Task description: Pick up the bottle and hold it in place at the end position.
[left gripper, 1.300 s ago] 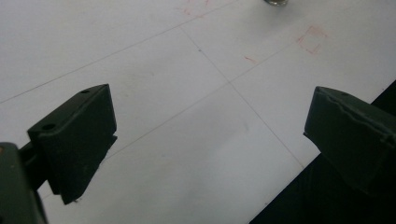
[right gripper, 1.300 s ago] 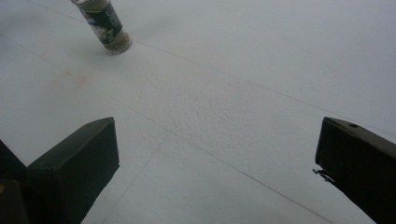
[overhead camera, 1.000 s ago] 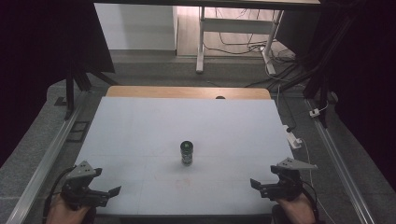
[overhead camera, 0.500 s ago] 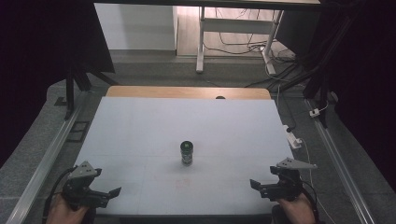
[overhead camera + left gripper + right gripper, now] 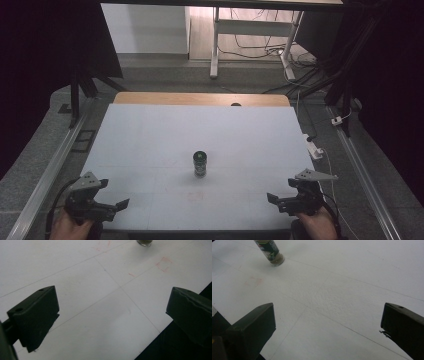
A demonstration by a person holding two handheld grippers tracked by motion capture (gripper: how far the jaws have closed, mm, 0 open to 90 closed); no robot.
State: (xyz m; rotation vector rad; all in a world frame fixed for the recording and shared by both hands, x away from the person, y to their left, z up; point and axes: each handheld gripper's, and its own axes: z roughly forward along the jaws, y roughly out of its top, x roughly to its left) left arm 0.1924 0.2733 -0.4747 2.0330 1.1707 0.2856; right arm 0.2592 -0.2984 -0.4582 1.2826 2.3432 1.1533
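High view shows my left claw [image 5: 107, 206] and right claw [image 5: 280, 200] both gaping empty at the desk's [image 5: 150, 135] near corners, so I judge nothing's begun: next, reach for the upright jar [image 5: 200, 164].

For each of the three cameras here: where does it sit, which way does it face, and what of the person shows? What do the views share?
High view: above the person's side, facing forward and down on the white table; both hands, left gripper and right gripper show.
Left gripper view: rides the left gripper, looking over the table; jaws apart.
Right gripper view: rides the right gripper, likewise; jaws apart.
Shared: all three show the small jar.
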